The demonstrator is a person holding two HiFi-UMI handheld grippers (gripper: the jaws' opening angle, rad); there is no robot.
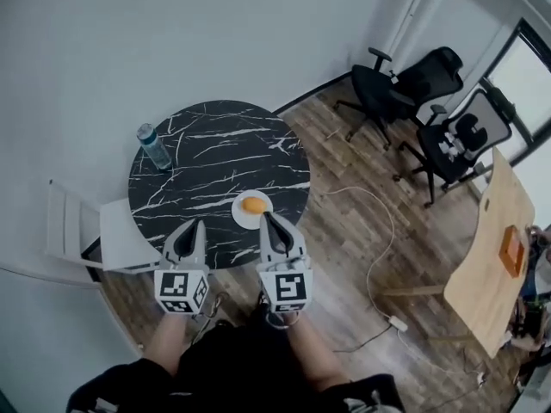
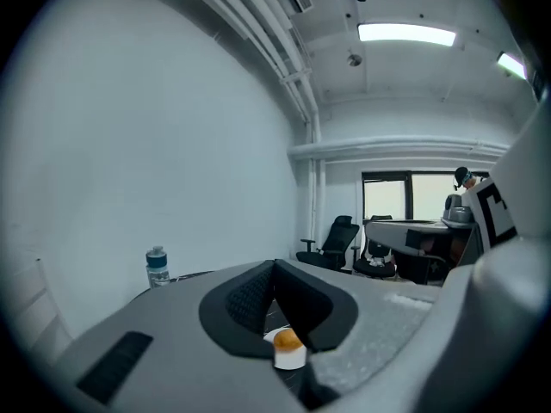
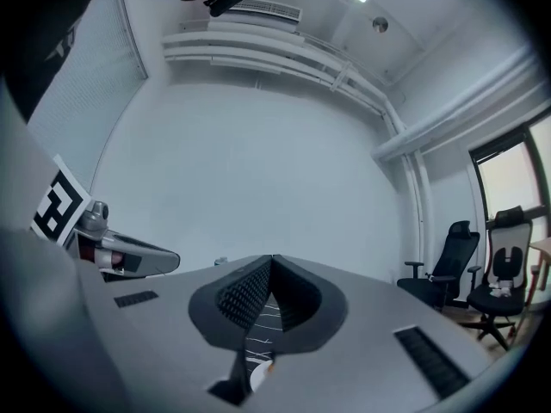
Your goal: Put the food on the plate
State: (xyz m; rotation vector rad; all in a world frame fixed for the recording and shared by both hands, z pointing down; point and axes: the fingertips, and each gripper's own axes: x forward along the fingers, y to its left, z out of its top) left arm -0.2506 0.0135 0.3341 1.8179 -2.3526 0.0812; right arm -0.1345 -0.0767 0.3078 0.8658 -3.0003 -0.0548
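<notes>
A round orange piece of food [image 1: 253, 204] lies on a small white plate [image 1: 242, 215] near the front edge of the black marble table [image 1: 215, 157]. My left gripper [image 1: 197, 224] hangs over the table's front edge, left of the plate, shut and empty. My right gripper [image 1: 266, 218] is shut and empty too, its tips at the plate's right rim. In the left gripper view the food [image 2: 287, 340] and plate [image 2: 290, 357] show just past the closed tips [image 2: 275, 265]. The right gripper view shows closed tips [image 3: 272, 260] and a sliver of the plate [image 3: 258, 372].
A water bottle [image 1: 154, 146] stands at the table's left edge. A white chair [image 1: 90, 235] sits left of the table. Two black office chairs [image 1: 411, 89] stand at the back right beside a wooden desk [image 1: 492, 265]. A white cable [image 1: 379, 256] runs over the wooden floor.
</notes>
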